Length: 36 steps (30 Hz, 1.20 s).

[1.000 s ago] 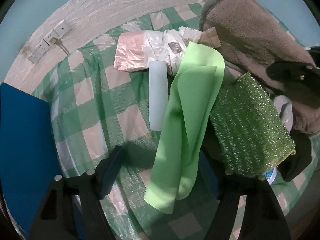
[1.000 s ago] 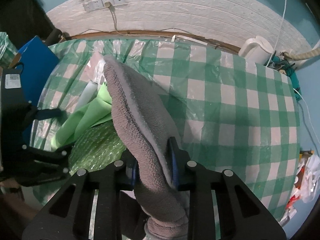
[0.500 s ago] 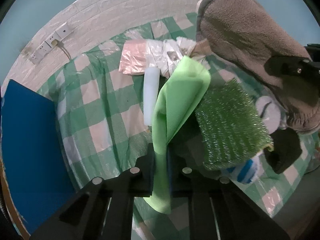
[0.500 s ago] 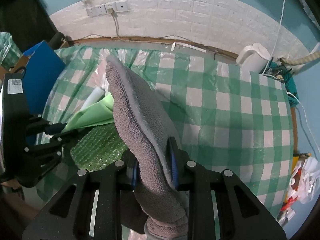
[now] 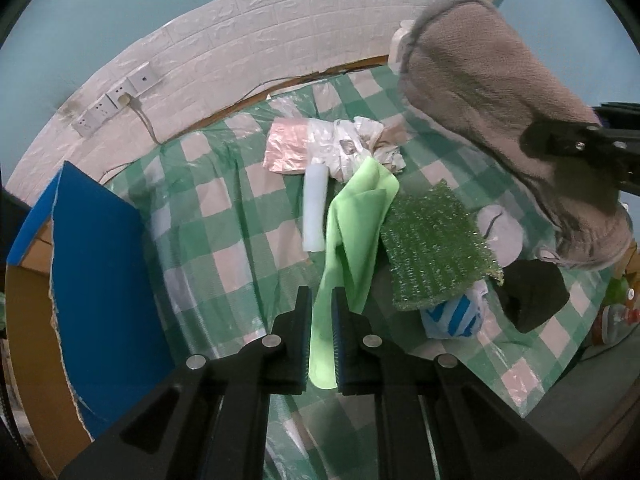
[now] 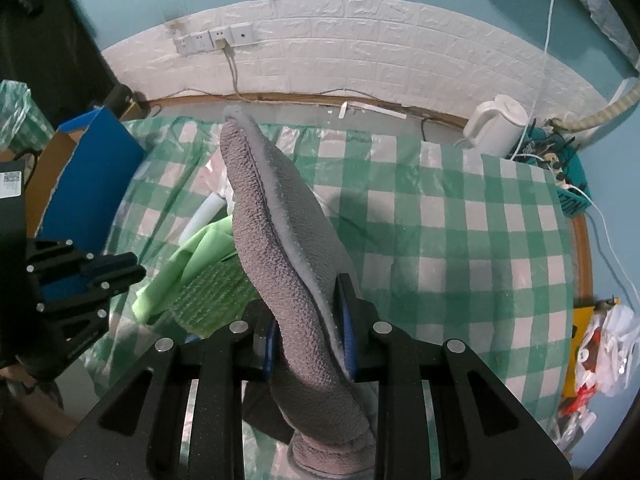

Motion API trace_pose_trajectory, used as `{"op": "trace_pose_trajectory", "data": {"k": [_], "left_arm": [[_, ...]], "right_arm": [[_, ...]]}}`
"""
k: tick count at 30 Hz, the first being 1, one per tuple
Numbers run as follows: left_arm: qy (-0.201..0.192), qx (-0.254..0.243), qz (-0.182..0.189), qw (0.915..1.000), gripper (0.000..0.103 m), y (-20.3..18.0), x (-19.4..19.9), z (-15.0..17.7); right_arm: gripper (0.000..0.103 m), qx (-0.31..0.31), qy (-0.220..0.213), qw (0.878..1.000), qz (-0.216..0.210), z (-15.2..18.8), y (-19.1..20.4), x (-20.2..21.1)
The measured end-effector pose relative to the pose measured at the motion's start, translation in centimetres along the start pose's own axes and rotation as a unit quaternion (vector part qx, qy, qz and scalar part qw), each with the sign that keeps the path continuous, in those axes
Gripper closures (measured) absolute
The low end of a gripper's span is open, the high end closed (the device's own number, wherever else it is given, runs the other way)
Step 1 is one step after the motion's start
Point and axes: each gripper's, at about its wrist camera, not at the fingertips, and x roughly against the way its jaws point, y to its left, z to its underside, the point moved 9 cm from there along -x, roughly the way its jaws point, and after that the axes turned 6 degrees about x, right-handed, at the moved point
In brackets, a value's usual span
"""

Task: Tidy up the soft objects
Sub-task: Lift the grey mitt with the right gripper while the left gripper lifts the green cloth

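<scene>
My left gripper (image 5: 322, 340) is shut on a light green cloth (image 5: 352, 232), which hangs from it over the checked table (image 5: 224, 216). My right gripper (image 6: 308, 340) is shut on a grey fleece slipper (image 6: 280, 248) held up in the air; the slipper also shows in the left wrist view (image 5: 492, 92). A green bubble-wrap sheet (image 5: 432, 244) lies beside the cloth, over a blue-and-white striped item (image 5: 456, 316). A white foam roll (image 5: 314, 204), crumpled plastic bags (image 5: 320, 148), a black soft item (image 5: 532, 296) and a grey item (image 5: 500, 232) lie on the table.
A blue board (image 5: 100, 280) leans at the table's left edge by a cardboard box. A white kettle (image 6: 496, 124) and a teal basket of cables (image 6: 560, 176) stand at the back right. Wall sockets (image 6: 212, 40) sit above the table. The right half of the tablecloth (image 6: 460, 240) is bare.
My left gripper closed on the green cloth and lifted it back from the pile. My right gripper rose a little with the slipper.
</scene>
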Motion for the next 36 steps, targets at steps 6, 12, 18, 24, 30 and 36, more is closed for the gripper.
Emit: {"op": "trace_pose_trajectory", "data": {"k": [6, 12, 18, 24, 30, 36], "left_arm": [[0.022, 0.028, 0.016, 0.9992, 0.073, 0.3, -1.4, 1.4], [0.034, 0.044, 0.041, 0.9976, 0.047, 0.5, -3.3, 0.9], [0.034, 0.024, 0.046, 0.998, 0.042, -0.6, -4.2, 0.0], [0.04, 0.005, 0.037, 0.9985, 0.047, -1.6, -4.8, 0.5], [0.043, 0.0, 0.032, 0.9985, 0.066, -1.3, -5.5, 0.0], [0.049, -0.006, 0.026, 0.9984, 0.094, -2.1, -5.4, 1.3]], "right_arm": [[0.079, -0.004, -0.003, 1.0, -0.011, 0.2, 0.4, 1.0], [0.079, -0.004, -0.003, 1.0, -0.016, 0.4, 0.6, 0.9], [0.079, -0.008, 0.002, 1.0, -0.021, 0.7, 0.5, 0.6], [0.079, -0.009, 0.004, 1.0, -0.026, 0.9, 0.4, 0.4], [0.079, -0.009, 0.003, 1.0, -0.028, 0.9, 0.4, 0.3], [0.079, -0.009, 0.004, 1.0, -0.028, 0.9, 0.4, 0.3]]}}
